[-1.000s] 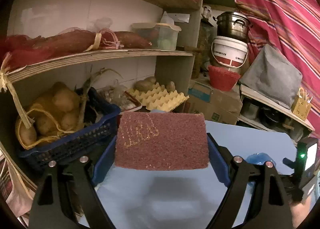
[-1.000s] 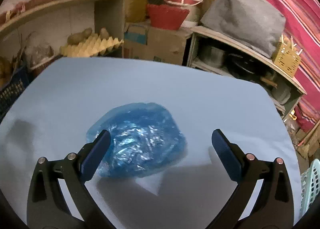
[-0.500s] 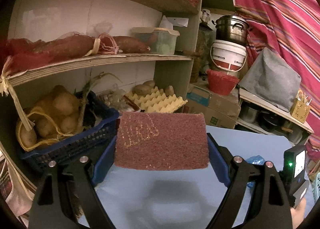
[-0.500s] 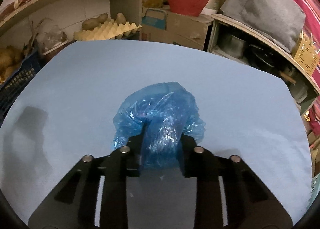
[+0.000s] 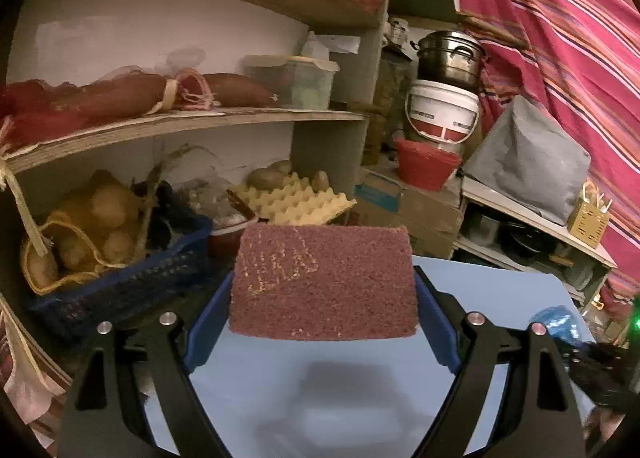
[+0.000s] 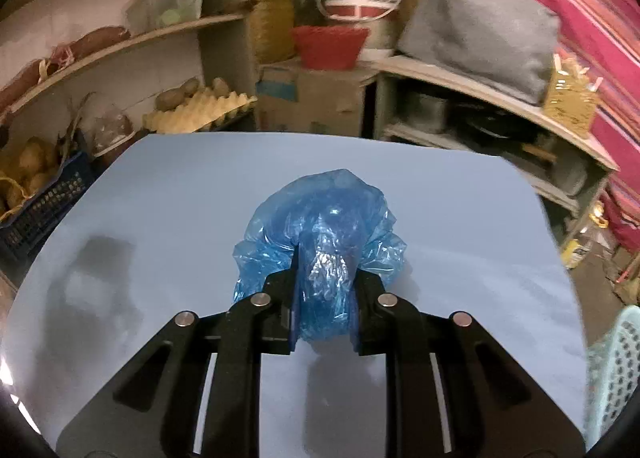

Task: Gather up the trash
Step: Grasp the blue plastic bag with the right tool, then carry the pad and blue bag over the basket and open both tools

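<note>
Left wrist view low, facing the shelves point(image 5: 192, 118), right wrist view angled down, both sharing the blue table point(image 6: 460, 218).

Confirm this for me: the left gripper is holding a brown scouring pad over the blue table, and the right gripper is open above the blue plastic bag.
Not quite. The right gripper is not open: the right wrist view shows it shut on the blue plastic bag. The rest holds: the left gripper is holding the brown scouring pad over the blue table.
</note>
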Available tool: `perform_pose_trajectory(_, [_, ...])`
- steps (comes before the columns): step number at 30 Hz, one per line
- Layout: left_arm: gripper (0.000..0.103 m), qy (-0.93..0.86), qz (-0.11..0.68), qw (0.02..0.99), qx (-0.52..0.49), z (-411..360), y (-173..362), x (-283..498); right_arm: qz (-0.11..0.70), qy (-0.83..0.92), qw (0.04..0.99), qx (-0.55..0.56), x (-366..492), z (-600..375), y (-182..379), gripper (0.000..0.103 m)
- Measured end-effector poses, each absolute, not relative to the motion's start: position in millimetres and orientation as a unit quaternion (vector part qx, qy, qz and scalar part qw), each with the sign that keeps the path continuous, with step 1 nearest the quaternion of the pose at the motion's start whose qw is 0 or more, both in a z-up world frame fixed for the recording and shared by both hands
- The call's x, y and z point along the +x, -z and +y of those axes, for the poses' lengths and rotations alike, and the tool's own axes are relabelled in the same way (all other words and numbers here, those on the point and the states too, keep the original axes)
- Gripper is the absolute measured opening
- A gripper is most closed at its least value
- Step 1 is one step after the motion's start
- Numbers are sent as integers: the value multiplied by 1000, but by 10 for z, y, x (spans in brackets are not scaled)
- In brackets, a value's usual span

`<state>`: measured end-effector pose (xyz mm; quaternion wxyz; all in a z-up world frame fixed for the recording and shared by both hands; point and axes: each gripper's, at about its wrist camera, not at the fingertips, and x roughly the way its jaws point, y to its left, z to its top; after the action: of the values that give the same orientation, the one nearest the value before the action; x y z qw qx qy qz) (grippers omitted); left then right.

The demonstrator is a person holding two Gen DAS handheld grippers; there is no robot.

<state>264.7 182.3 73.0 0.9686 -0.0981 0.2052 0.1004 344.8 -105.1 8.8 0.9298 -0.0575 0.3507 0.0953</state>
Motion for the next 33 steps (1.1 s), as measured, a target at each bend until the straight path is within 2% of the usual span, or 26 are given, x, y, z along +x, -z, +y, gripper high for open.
perform_pose_trajectory(8, [84,-80,208,973,-65,1249,-707,2712,329,-43,943,-22,2907,-2134,-402,19])
perform_pose_trajectory(20, [84,-29,224,974,-30,232,-591,2826,294,18,954,61,2292,-3544,-476,19])
perform_pose_trajectory(33, [84,105,208,972,14,-1672,-756,2649,270,85,956,81,1980,-4295,-523,19])
